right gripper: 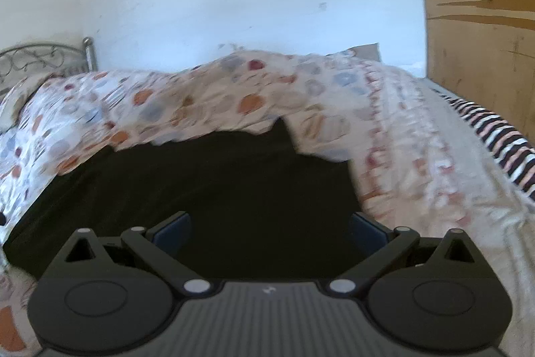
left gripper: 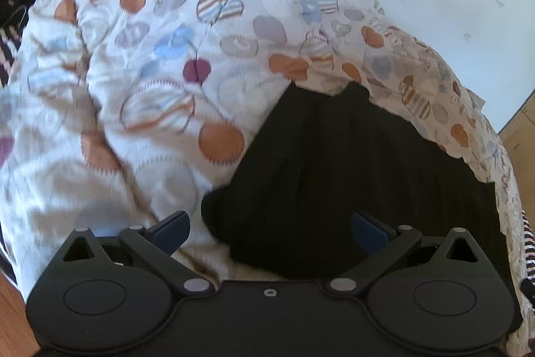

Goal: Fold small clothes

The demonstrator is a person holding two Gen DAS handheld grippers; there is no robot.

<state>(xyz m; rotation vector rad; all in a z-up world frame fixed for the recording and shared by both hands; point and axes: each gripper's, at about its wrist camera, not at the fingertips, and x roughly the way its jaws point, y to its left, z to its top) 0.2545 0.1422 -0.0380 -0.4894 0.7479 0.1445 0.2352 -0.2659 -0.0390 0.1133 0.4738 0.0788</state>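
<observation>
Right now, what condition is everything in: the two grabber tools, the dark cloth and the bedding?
Left gripper: open, holding nothing.
Right gripper: open, holding nothing.
Black fabric garment: spread on the bed, not visibly folded, ungripped.
White duvet with coloured circle print: rumpled, lying under the garment.

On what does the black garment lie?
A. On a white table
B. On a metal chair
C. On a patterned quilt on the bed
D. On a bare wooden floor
C: in both wrist views the black garment lies spread on the quilt with coloured round patches, which covers the bed.
</observation>
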